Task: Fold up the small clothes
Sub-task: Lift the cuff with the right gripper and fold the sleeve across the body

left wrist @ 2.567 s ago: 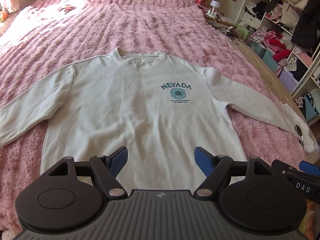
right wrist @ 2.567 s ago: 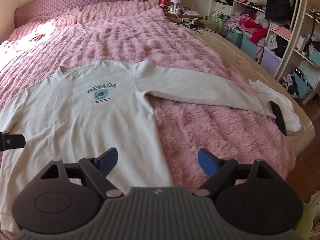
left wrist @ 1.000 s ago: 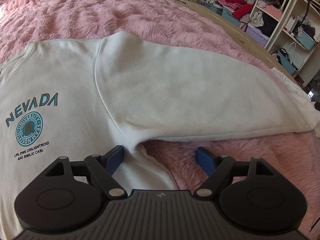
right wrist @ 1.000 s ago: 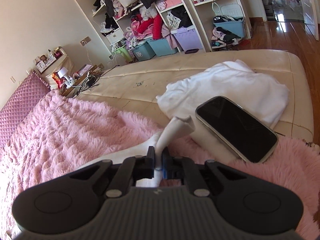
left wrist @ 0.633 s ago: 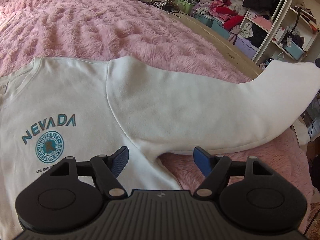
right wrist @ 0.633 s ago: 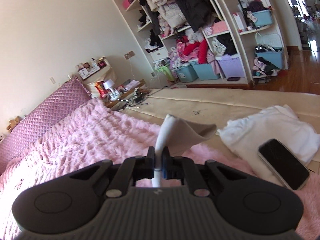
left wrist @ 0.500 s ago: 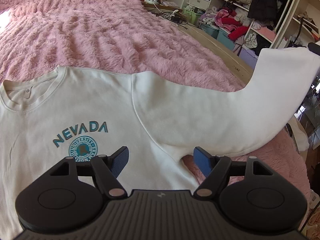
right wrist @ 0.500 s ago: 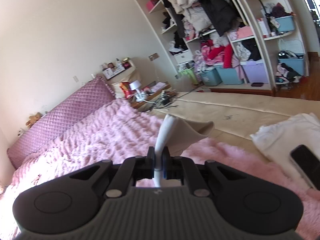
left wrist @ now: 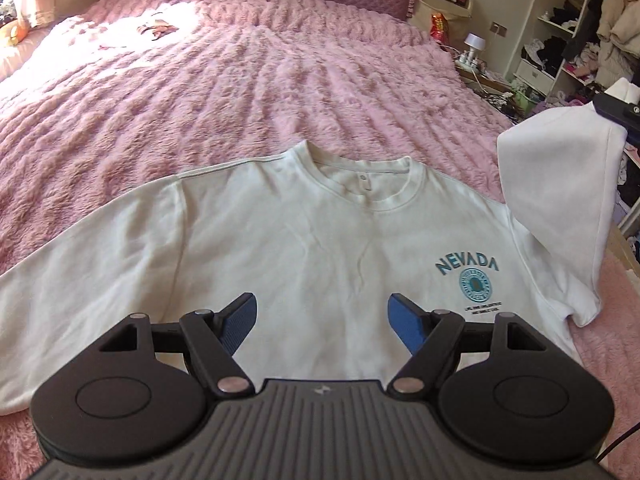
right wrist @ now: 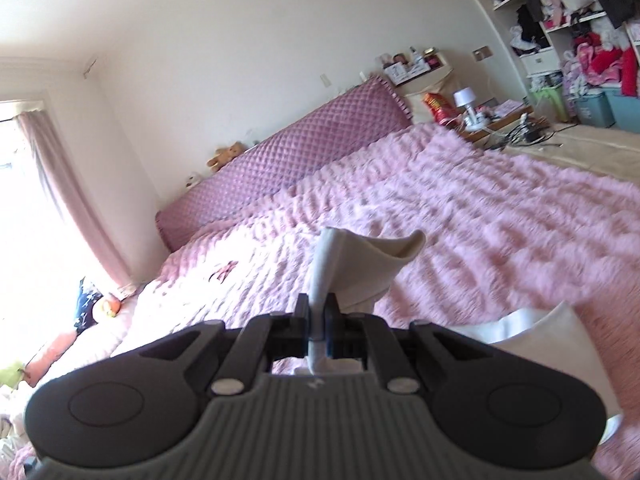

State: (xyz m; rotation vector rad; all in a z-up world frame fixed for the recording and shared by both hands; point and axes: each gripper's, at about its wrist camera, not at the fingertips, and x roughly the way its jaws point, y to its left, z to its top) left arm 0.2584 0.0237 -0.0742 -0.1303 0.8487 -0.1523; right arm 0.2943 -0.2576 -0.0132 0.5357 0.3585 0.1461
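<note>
My right hand-held gripper (right wrist: 318, 330) pinches the cuff of the white NEVADA sweatshirt (left wrist: 320, 264), which lies flat on the fuzzy pink bed (left wrist: 240, 80); its raised sleeve (left wrist: 560, 184) stands right of my open, empty left hand-held gripper (left wrist: 322, 314), body leftward

Bedroom interior, sunlit from one side.

Bed with fluffy pink blanket (left wrist: 280, 80) and quilted mauve headboard (right wrist: 288, 160); cream walls (right wrist: 240, 40); pink curtain (right wrist: 68, 196) beside a bright window (right wrist: 24, 200); cluttered open shelves (right wrist: 568, 20); small white lamp (right wrist: 465, 101) on a bedside table.
</note>
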